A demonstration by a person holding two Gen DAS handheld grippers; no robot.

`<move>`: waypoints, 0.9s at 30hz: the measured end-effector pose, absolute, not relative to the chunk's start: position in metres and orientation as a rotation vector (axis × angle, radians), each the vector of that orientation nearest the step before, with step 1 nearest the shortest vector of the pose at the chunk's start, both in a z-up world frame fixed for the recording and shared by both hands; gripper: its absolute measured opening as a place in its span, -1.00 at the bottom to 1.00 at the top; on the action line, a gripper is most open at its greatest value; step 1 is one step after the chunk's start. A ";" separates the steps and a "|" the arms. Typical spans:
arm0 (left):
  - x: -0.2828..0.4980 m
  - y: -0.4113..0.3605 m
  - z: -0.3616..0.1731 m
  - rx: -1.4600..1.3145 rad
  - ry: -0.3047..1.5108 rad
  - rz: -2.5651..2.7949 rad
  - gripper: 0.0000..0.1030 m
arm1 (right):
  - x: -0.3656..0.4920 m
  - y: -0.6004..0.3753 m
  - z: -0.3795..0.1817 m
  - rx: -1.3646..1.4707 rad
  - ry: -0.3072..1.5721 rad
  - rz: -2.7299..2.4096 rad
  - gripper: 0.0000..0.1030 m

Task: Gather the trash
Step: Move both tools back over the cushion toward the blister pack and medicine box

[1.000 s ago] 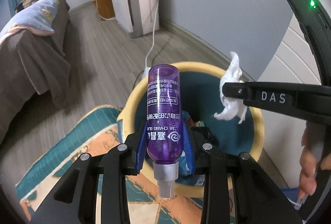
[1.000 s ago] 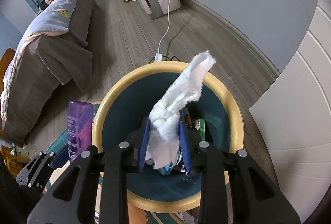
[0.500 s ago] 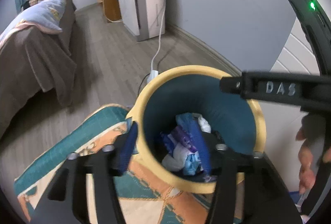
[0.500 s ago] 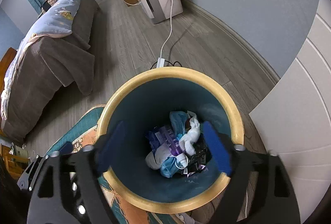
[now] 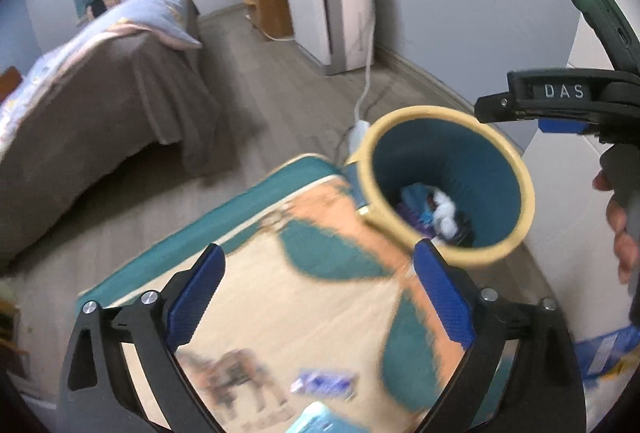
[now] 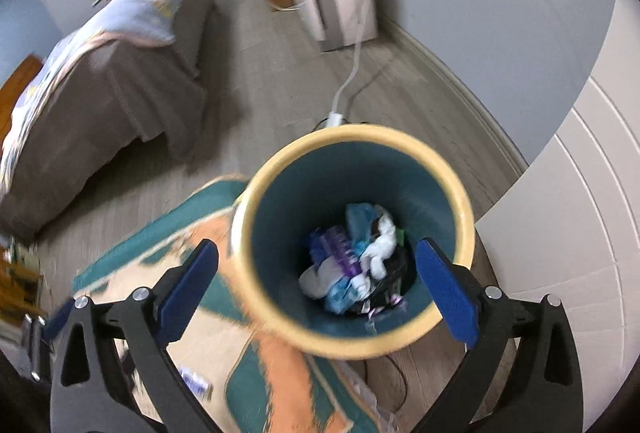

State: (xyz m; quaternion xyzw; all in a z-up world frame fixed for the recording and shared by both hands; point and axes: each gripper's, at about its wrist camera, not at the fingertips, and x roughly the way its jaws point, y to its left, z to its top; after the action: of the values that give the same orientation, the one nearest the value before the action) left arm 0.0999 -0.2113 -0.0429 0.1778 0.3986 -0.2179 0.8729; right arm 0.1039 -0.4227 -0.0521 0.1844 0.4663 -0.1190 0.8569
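A yellow-rimmed teal bin stands on the floor at the rug's corner. Inside it lie a purple spray bottle, a white tissue and other scraps. My left gripper hangs over the patterned rug, left of the bin, its jaws opening with nothing between them. My right gripper hovers above the bin's mouth, its jaws also opening and empty. Its black body shows at the right of the left wrist view, held by a hand. A purple wrapper lies on the rug below my left gripper.
The teal and orange rug covers the near floor. A brown-covered bed fills the left. A white appliance stands by the far wall, its cable running to a power strip behind the bin. A white panelled door is on the right.
Both grippers opened: the purple bottle and the tissue dropped into the bin. My left gripper swung away to the left over the rug; my right gripper rose a little above the bin.
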 end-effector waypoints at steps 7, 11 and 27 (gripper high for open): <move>0.050 -0.146 -0.025 0.368 0.817 -0.434 0.87 | 0.069 -0.362 -0.041 0.341 0.996 -0.175 0.89; 0.028 -0.118 -0.028 0.319 0.833 -0.418 0.88 | 0.051 -0.335 -0.041 0.329 0.994 -0.182 0.89; 0.012 -0.089 -0.129 0.274 1.089 -0.353 0.88 | 0.037 -0.266 -0.105 0.239 1.162 -0.153 0.89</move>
State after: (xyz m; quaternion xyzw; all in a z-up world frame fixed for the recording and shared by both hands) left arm 0.0125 -0.0893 -0.1290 0.1290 0.5137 -0.1665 0.8317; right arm 0.0367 -0.2663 -0.1054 0.1126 0.5471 -0.0720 0.8263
